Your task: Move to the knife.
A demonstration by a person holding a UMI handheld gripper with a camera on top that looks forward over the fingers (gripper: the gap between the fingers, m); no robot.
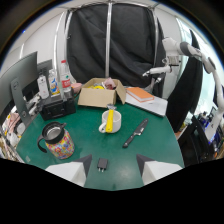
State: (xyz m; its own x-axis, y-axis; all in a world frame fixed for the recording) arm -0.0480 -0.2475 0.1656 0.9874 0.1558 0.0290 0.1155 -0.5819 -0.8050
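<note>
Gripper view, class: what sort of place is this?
Probably a robotics lab or test workspace: a white robot arm stands beside the green table, a black curtain hangs behind, and a monitor sits nearby.

There is 1 view only, from a wide-angle camera riding on the hand-held gripper (111, 167), looking forward and down along its 2 fingers, which stand apart at the bottom of the view. It sits raised above the near edge of the green table (150, 150) and faces across it toward the black curtain (112, 40) at the back. The knife (135, 133) lies ahead of the fingers, well apart from them.
</note>
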